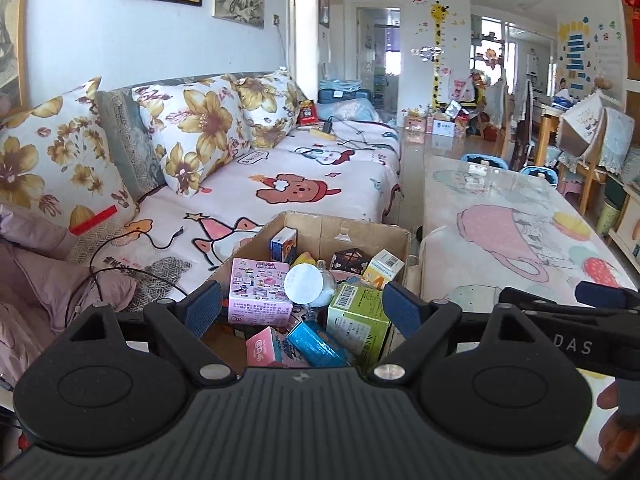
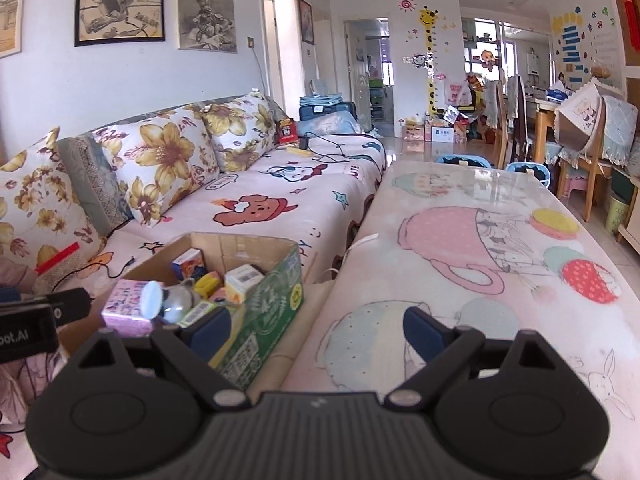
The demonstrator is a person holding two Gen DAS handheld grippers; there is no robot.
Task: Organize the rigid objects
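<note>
Boxes (image 1: 260, 294) heaped in carton (image 1: 360, 232) on sofa (image 1: 300, 160), both hand-held grippers (image 1: 302, 308) (image 2: 316, 330) released and bare, counter (image 2: 480, 240) bare: either unpacking or packing, undecidable.

"DAS" on right gripper (image 1: 576, 346); "bot.AI" on left gripper (image 2: 24, 330)

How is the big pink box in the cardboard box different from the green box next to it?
The pale pink printed carton is covered in tiny pictures, while the lime-green carton with a barcode shows mostly text and a barcode. The pink one stands straighter at the left of the brown cardboard box; the green one tilts at the right. Both are stiff paper cartons, and neither is gripped.
</note>
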